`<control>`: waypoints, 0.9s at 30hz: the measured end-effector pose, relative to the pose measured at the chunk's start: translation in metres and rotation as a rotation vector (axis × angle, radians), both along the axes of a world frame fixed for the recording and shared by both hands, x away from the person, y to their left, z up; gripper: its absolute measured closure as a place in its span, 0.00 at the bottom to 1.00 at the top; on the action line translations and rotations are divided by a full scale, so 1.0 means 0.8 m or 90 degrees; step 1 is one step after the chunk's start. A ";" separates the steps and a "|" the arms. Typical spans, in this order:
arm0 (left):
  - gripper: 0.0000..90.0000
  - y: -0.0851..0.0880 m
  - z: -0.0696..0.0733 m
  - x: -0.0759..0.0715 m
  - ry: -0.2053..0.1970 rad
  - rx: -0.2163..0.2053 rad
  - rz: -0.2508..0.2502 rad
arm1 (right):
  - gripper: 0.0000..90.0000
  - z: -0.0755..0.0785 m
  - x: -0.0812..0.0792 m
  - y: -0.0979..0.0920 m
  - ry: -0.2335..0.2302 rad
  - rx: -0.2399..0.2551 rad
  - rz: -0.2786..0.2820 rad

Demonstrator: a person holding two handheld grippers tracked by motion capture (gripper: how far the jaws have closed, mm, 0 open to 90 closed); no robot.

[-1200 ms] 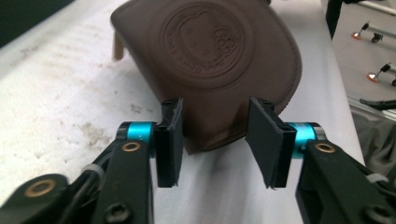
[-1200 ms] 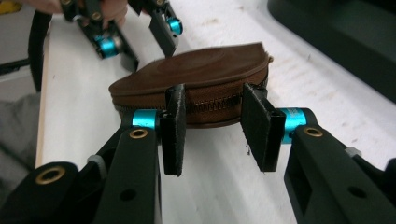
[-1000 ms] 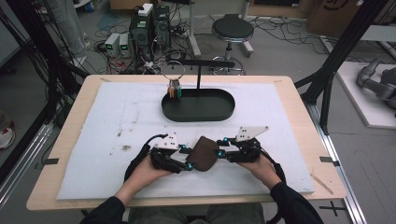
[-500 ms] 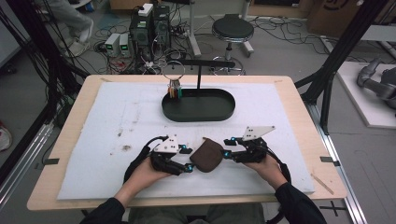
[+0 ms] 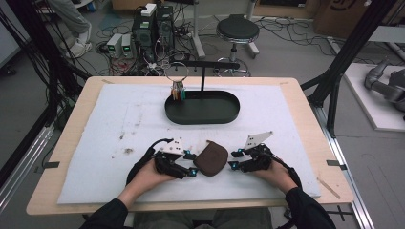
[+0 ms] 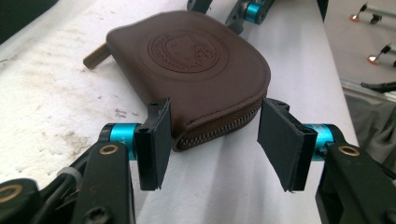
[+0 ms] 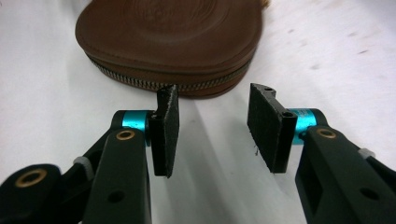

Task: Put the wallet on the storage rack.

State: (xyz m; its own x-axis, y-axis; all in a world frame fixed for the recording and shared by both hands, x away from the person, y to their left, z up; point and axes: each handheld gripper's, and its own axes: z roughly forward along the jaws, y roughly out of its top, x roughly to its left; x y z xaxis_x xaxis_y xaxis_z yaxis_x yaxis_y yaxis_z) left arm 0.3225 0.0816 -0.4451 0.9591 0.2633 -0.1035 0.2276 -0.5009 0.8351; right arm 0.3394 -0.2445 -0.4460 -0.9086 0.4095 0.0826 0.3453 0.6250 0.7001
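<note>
Brown leather zip pouch [image 5: 212,159] lies low-centre on the white mat [image 5: 119,124], shifted slightly rightward since earlier, flanked by the unclenched, empty left gripper [image 5: 191,164] and right gripper [image 5: 234,160], suggesting repositioning before a grasp.

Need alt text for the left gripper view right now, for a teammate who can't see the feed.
A brown leather zip pouch lies flat on the white mat, its zipped edge facing the open left hand-held gripper, whose two black jaws stand apart on either side of the pouch's near corner. A round stamped emblem marks the pouch's top, and a small tan pull tab sticks out at its far left.
</note>
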 end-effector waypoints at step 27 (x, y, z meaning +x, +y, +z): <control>0.44 -0.008 0.002 -0.009 -0.083 0.053 0.022 | 0.71 0.040 0.002 0.039 -0.085 0.101 -0.034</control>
